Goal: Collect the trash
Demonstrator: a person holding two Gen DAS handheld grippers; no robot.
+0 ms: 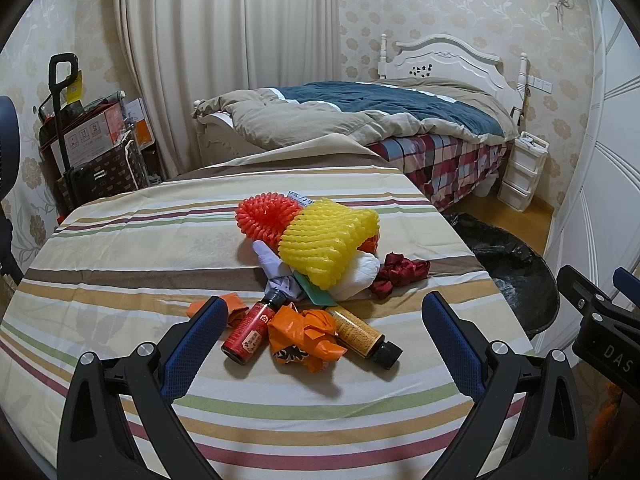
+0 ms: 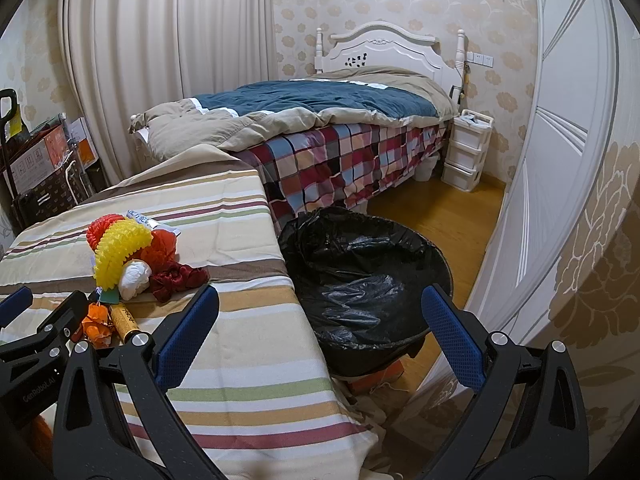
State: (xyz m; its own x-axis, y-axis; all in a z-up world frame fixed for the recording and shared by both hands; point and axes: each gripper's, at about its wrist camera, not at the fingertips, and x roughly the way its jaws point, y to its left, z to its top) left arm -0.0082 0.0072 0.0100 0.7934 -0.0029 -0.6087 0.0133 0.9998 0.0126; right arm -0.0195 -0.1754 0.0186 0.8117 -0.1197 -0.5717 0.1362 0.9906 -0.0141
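Covering the counter [image 1: 120,248] is a striped cloth in cream, tan, green and maroon, and behind it stands a bed [image 1: 400,108] with a white headboard, a blue and beige duvet and a checked sheet, against floral wallpaper and pale curtains [image 1: 224,40]. The trash lies heaped mid-counter: a yellow foam fruit net [image 1: 324,244] over a red foam net [image 1: 262,220], a white wad [image 1: 360,276], dark red crumpled fabric [image 1: 400,274], an orange wrapper [image 1: 304,336], a red bottle [image 1: 250,332] and a yellow bottle [image 1: 360,330]. A bin lined with a black bag [image 2: 360,280] stands on the floor just beside the counter's right edge. The left gripper [image 1: 320,320] hovers with fingers [image 1: 196,340] spread wide around the bottles, gripping nothing; the right gripper [image 2: 320,312] is likewise spread and empty, straddling the counter edge and the bin. Bottle labels are unreadable.
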